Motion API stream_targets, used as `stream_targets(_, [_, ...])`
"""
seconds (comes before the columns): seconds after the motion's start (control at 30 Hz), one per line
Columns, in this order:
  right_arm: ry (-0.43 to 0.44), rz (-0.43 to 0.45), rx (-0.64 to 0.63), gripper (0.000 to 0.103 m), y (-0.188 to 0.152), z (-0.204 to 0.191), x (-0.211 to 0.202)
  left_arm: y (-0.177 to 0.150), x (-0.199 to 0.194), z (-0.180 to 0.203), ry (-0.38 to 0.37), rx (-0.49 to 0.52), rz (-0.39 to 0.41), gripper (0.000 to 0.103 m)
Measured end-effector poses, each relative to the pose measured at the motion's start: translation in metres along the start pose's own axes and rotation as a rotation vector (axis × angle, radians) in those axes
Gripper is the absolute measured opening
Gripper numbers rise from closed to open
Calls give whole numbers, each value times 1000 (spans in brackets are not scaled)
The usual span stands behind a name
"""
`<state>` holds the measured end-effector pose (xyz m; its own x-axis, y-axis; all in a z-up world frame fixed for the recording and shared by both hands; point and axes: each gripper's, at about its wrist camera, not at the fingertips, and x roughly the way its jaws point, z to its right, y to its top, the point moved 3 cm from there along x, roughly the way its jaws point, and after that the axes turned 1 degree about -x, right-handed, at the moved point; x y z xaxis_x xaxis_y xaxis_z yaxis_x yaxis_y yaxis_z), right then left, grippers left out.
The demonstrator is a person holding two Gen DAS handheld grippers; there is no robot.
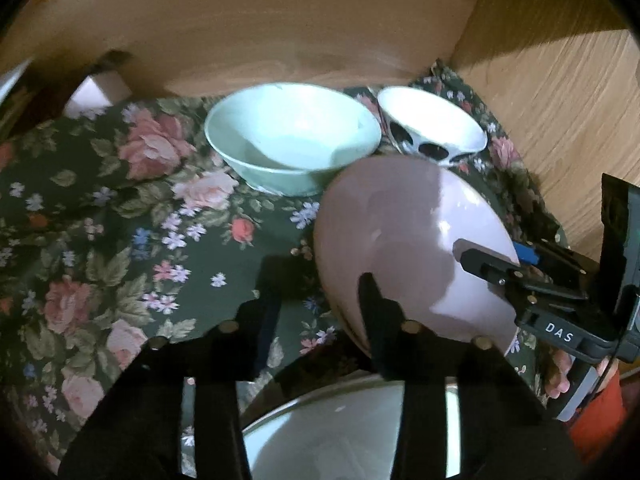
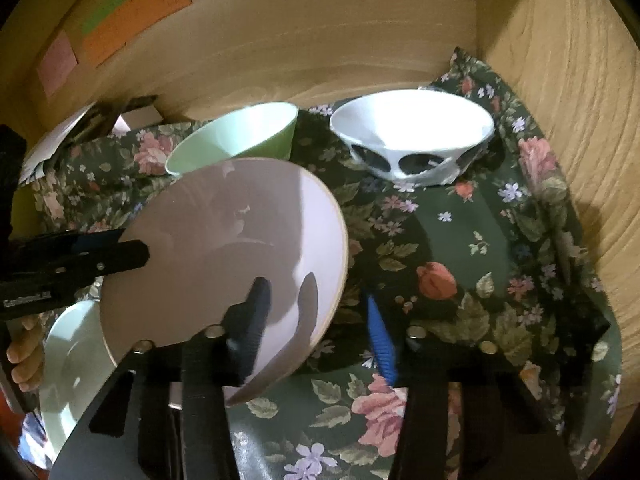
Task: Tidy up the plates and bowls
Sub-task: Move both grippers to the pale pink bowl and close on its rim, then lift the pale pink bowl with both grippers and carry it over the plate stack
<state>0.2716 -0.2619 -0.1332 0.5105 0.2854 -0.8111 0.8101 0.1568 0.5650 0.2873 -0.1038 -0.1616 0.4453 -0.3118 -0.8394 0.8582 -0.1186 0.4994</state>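
Lifting is the step I judge in hand: the pink plate (image 1: 400, 216) hangs tilted above the floral cloth (image 1: 120, 220), in front of both bowls. My left gripper (image 1: 320, 280) pinches its near-left rim and my right gripper (image 2: 316, 292) the opposite rim. Next I would level it and lower it onto the pale green plate (image 1: 340, 432) below. Its glaze is smooth and glossy, so probably slippery. The mint bowl (image 1: 288, 136) and the spotted white bowl (image 1: 432, 120) flare wide against the wooden wall (image 1: 280, 20).
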Motion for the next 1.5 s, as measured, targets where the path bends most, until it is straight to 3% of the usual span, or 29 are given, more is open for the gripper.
stream_targets(0.17, [60, -26, 34, 23, -3, 3, 6, 2, 4, 4, -39, 10, -17, 24])
stream_targets(0.23, [61, -24, 31, 22, -3, 0, 5, 2, 6, 7, -50, 24, -24, 18])
stream_targets(0.5, [48, -14, 47, 22, -1, -2, 3, 1, 5, 14, 9, 32, -12, 18])
stream_targets(0.87, [29, 35, 73, 22, 0, -3, -17, 3, -21, 23, 5, 39, 61, 18])
stream_targets(1.5, [59, 105, -22, 22, 7, -69, -47, -26, -94, -11, 26, -46, 169, 18])
